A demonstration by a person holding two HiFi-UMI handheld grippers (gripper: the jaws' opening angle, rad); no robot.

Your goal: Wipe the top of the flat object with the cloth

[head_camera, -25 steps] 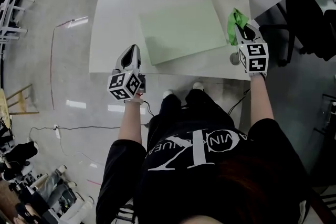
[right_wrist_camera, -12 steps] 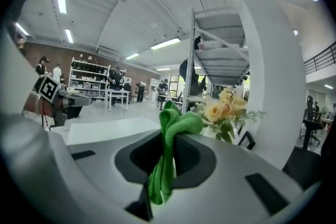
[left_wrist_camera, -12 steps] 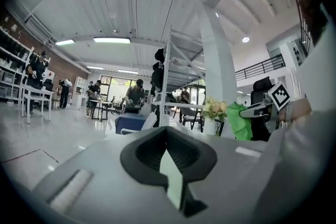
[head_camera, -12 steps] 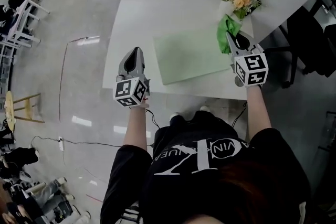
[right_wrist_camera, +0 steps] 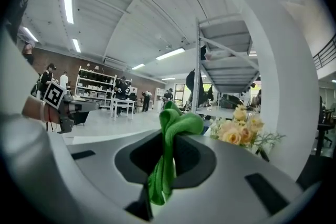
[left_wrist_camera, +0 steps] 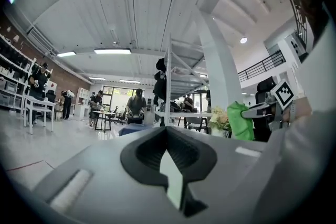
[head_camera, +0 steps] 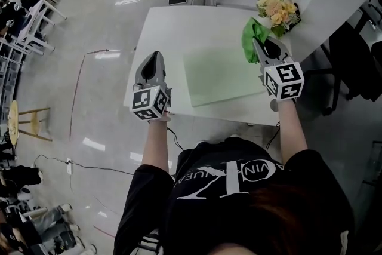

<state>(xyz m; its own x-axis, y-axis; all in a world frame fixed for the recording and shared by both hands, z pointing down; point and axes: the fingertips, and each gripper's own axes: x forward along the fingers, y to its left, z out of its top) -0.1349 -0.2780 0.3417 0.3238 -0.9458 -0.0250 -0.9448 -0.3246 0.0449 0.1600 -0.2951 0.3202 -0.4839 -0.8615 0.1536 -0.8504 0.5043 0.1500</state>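
My right gripper (head_camera: 258,46) has its jaws clamped on the green cloth (right_wrist_camera: 169,128) – a bunched fold stands above the pads and a tail hangs below. My left gripper (left_wrist_camera: 167,132) is closed tight with nothing in it. The pale green mat (head_camera: 221,76) lies flat on the white table (head_camera: 161,24), near its front edge and between my two grippers in the head view. The cloth is in the air by the mat's far right corner, close to the flowers (head_camera: 277,4). As I read it, no wiping is under way, since both grippers are up off the surface and pointing roughly level. To do this well I'd tip the right gripper nose-down and lower it until the hanging tail spreads on the mat, so that cloth rather than jaw tips meets the surface. Then I'd draw it across in overlapping passes – starting at the flower side and pulling away from the stems. The mat looks thin and could slide, so I'd rest the closed left gripper on its near left edge to pin it.
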